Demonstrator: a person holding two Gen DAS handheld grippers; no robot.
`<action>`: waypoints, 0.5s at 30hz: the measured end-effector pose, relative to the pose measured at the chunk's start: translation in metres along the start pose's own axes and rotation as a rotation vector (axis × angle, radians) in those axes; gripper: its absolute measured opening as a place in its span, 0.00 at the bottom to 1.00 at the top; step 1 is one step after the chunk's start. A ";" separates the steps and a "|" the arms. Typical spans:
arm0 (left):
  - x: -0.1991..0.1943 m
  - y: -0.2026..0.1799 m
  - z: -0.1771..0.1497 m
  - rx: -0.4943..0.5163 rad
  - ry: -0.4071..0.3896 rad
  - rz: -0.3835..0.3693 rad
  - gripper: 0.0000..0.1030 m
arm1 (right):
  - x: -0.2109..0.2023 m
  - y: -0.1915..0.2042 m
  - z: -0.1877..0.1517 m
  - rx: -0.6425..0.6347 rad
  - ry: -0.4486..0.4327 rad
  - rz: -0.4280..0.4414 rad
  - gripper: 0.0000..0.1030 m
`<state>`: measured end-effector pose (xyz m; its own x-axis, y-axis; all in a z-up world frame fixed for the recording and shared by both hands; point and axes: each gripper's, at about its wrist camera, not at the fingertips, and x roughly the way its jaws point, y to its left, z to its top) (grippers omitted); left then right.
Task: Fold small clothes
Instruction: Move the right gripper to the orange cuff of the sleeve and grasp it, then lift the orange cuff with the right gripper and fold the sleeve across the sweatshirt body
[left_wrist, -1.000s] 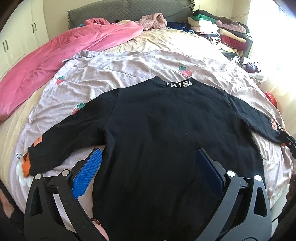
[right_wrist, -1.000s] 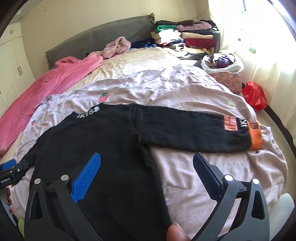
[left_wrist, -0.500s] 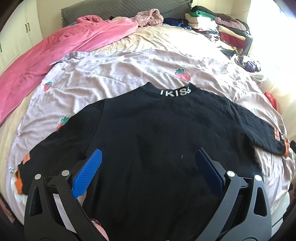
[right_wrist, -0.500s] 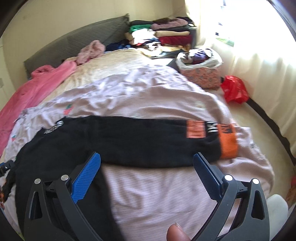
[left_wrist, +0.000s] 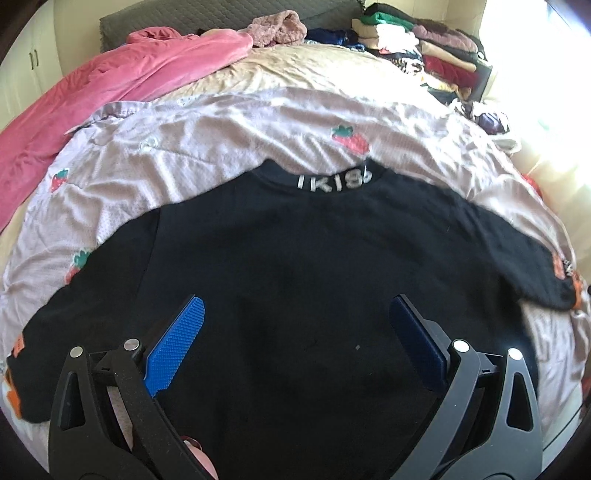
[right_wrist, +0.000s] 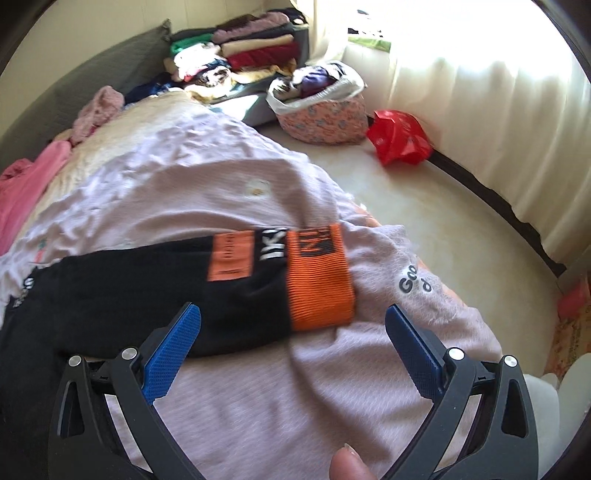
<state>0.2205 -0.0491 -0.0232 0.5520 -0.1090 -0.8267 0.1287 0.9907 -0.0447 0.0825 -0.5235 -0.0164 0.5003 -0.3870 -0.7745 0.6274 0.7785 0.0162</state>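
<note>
Black sweatshirt spread flat on the bed, both grippers poised wide and empty.

From the left: the left gripper (left_wrist: 295, 325) hung over the black sweatshirt (left_wrist: 295, 266), jaws fully apart, gripping nothing; it looked soft, light, likely to drape. Collar at 12 o'clock. The right gripper (right_wrist: 293, 325), equally agape and empty, faced the orange cuff (right_wrist: 317, 280) at 12 o'clock, the likeliest hold. Only the lilac sheet (right_wrist: 258, 387) lay between; the red bag (right_wrist: 399, 136) sat clear at 1.
</note>
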 end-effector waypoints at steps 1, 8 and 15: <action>0.003 0.001 -0.003 0.002 0.005 -0.002 0.92 | 0.008 -0.003 0.001 0.009 0.008 -0.001 0.96; 0.013 -0.002 -0.021 0.025 0.057 -0.045 0.92 | 0.048 -0.013 0.015 0.022 0.028 -0.001 0.75; 0.008 -0.002 -0.032 0.052 0.046 -0.059 0.92 | 0.078 -0.020 0.018 0.079 0.089 0.066 0.34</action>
<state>0.1980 -0.0492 -0.0478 0.5043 -0.1617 -0.8483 0.2031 0.9770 -0.0655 0.1196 -0.5785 -0.0654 0.4896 -0.2877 -0.8231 0.6413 0.7584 0.1163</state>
